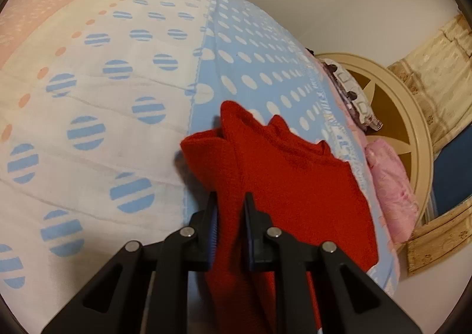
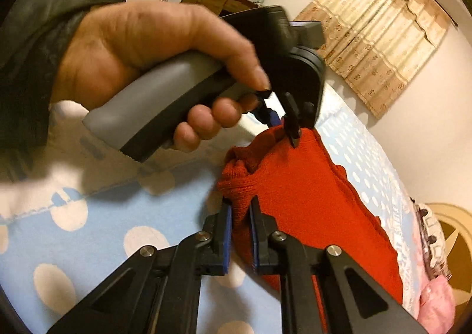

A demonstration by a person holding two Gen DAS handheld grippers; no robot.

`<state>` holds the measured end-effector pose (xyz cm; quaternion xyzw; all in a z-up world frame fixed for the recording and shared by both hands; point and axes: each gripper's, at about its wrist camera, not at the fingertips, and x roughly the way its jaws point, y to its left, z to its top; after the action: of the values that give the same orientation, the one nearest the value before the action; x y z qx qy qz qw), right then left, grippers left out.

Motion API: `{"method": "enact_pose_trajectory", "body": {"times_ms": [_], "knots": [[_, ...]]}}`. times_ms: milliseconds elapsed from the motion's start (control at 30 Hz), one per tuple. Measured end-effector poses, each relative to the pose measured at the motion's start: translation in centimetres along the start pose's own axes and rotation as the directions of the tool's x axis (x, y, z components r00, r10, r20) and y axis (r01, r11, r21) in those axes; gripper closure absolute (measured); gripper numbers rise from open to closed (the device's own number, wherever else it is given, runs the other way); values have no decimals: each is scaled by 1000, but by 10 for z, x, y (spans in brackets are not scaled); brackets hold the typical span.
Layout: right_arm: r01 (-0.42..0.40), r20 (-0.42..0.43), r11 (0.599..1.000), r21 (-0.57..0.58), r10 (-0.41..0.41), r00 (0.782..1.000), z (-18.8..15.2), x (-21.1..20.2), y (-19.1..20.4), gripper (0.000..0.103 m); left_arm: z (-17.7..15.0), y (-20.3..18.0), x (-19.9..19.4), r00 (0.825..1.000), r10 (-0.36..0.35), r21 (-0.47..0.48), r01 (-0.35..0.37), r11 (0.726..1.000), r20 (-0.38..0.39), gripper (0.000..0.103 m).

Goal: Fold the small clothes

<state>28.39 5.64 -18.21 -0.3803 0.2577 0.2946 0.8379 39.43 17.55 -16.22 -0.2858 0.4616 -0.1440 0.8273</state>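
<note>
- Red knitted garment (image 1: 295, 180) lies on a bed, bunched and partly lifted, on the pale blue, white-dotted part of the bedspread (image 1: 253, 68).
- To one side of that blue part the bedspread turns white with blue striped circles, then pink further off.
- Left gripper (image 1: 230, 207) is closed on a fold of the red knit; the cloth fills the narrow gap between its black fingers and hangs down below them.
- From the right wrist view, the left gripper (image 2: 290, 133) bites the far upper edge of the garment, and a person's left hand (image 2: 153, 68) in a dark sleeve wraps around its grey handle.
- Right gripper (image 2: 240, 216) is clamped on the near edge of the same garment, where the knit rolls into a thick hem; blue pads show on the inner faces of its fingers.
- Both grippers therefore hold one side of the garment, apart from each other, with the rest spread toward the bed's edge.
- Pink cloth (image 1: 392, 186) sits at the bed's edge beside a cream headboard (image 1: 413, 127).
- Beige patterned curtains (image 2: 377, 33) hang on the wall behind.
</note>
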Motion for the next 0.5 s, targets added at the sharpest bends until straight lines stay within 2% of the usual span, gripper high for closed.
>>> {"method": "enact_pose_trajectory", "body": {"times_ms": [133,267,500], "knots": [[3,13,1000,10,-3,1000,-5,-8,-1,95,2,-4,-3,1000,-27,-7,27,1000,17,88],[12,35,999,38,-14,999,-9,-18,-15,96,6,-9,-8,995,-88,-33,89,995,43,88],[54,71,993,105,-61,996,-19,-39,-42,96,14,-41,-14,985,-145,4,145,989,96,88]]}}
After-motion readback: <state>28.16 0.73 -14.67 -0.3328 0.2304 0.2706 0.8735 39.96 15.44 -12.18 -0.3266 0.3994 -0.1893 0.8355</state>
